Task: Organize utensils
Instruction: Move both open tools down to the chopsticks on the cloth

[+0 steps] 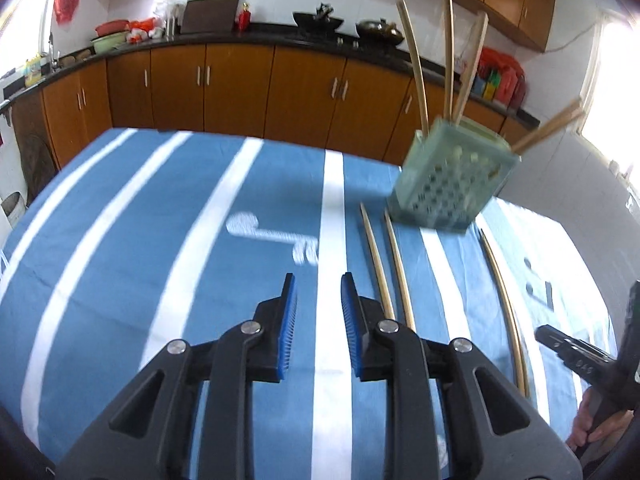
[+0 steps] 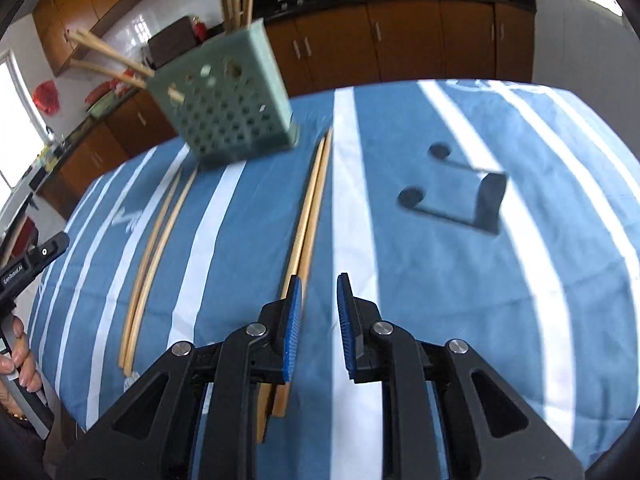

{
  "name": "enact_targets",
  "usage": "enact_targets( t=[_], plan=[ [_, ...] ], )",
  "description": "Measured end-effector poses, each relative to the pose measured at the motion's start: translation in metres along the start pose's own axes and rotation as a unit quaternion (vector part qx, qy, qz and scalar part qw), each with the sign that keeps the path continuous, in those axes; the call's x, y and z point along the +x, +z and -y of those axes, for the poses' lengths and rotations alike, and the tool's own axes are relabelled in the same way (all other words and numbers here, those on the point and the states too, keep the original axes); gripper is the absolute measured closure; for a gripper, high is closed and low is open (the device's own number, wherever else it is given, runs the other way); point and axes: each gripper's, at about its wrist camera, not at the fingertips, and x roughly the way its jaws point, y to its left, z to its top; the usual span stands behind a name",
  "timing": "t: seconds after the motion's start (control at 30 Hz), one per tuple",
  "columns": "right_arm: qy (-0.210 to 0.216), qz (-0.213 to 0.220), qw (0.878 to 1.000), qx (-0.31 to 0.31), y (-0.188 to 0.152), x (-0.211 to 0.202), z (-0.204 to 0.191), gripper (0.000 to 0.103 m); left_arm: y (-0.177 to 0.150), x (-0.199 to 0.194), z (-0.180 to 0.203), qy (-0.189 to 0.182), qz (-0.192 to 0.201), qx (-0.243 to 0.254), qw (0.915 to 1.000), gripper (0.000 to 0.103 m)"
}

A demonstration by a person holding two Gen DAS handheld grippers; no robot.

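A pale green perforated utensil holder (image 1: pixel 452 184) (image 2: pixel 228 108) stands on the blue striped tablecloth with several bamboo chopsticks (image 1: pixel 416 60) sticking out of it. One pair of chopsticks (image 1: pixel 386 268) (image 2: pixel 160 256) lies flat on the cloth, just right of my left gripper (image 1: pixel 319 304), which is open and empty. Another pair (image 2: pixel 308 216) (image 1: pixel 506 304) lies under the left finger of my right gripper (image 2: pixel 319 300), which is open and empty above the cloth.
The table (image 1: pixel 120 240) carries a blue cloth with white stripes and a dark printed music note (image 2: pixel 456 192). Brown kitchen cabinets (image 1: pixel 240 88) and a black counter with pots run behind the table. The other hand-held gripper shows at each view's edge (image 1: pixel 580 356) (image 2: pixel 28 268).
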Motion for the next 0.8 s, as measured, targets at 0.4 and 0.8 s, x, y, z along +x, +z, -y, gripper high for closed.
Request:
enact_targets(
  t=[0.4, 0.8],
  plan=[
    [-0.043, -0.004, 0.999, -0.029, -0.009, 0.009, -0.013, 0.084, -0.007, 0.006, 0.015, -0.011, -0.021, 0.011, 0.9997, 0.075],
    [-0.072, 0.001, 0.997, -0.009, -0.005, 0.015, 0.001, 0.095, -0.018, 0.022, 0.032, -0.044, -0.05, 0.023, 0.9976, 0.075]
  ],
)
